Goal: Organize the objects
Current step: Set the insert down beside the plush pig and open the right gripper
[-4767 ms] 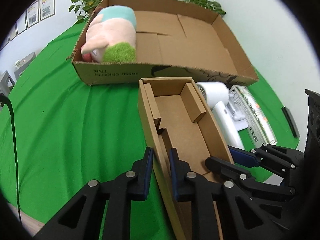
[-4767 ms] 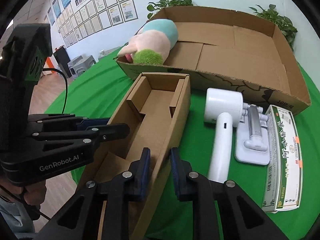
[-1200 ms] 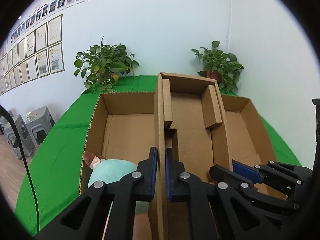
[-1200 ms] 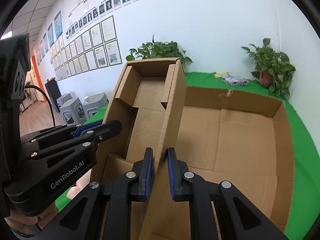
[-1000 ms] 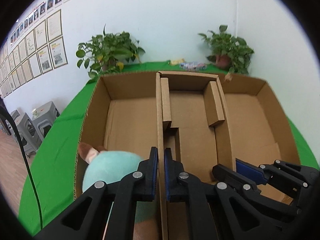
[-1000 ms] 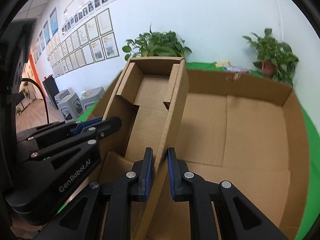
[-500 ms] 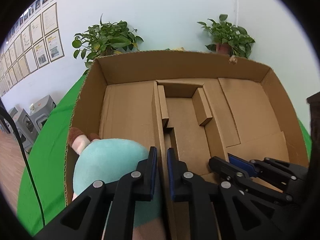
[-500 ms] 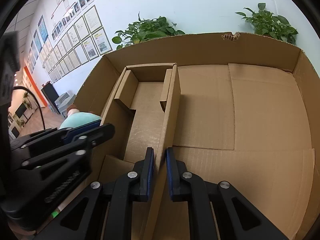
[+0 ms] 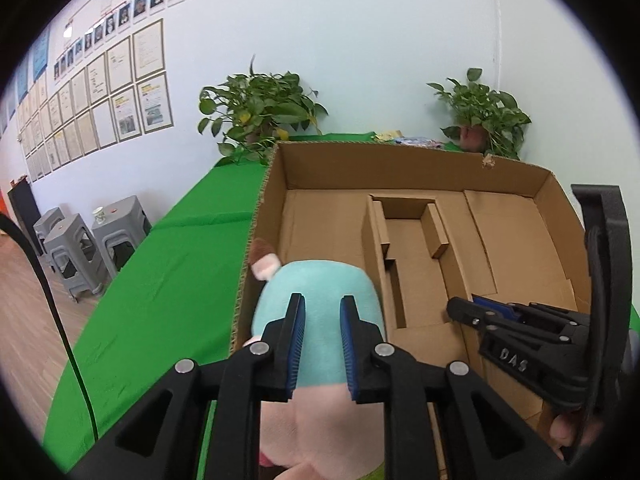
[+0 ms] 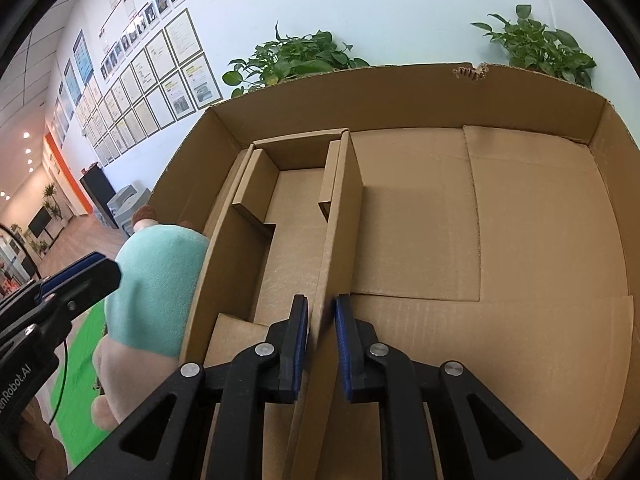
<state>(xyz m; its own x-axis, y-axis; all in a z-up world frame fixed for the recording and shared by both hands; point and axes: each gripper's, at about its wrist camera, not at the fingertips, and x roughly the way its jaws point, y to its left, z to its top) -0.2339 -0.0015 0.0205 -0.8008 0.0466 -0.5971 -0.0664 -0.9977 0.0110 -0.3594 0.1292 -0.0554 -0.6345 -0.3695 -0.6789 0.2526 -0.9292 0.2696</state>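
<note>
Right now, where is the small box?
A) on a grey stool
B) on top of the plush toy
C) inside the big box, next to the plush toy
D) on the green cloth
C: the small box sits on the floor of the big box, with the plush toy beside its left wall.

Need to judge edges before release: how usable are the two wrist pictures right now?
Left wrist view: strong fisheye bending, dark vignette corners, soft motion blur on the plush toy; large cardboard box evenly lit. Right wrist view: sharper, a soft shadow beside the small cardboard tray, no glare, walls curve at the rim.
</note>
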